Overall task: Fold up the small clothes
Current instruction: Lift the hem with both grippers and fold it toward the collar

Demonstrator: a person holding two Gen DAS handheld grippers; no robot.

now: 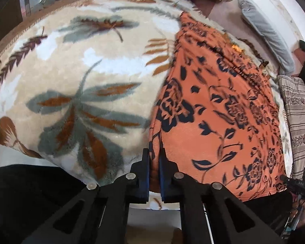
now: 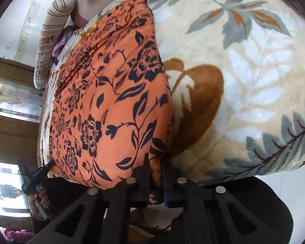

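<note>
The orange flowered cloth [image 1: 219, 111] lies spread on the leaf-patterned blanket [image 1: 81, 71] over the bed, its long axis running away from both tongs toward the top of each frame. The left tongs [image 1: 155, 162] are clamped on its near left corner, and the right tongs [image 2: 155, 166] are clamped on the near right corner [image 2: 155, 162]. Both hold the near edge, so the fold likely goes forward.
</note>
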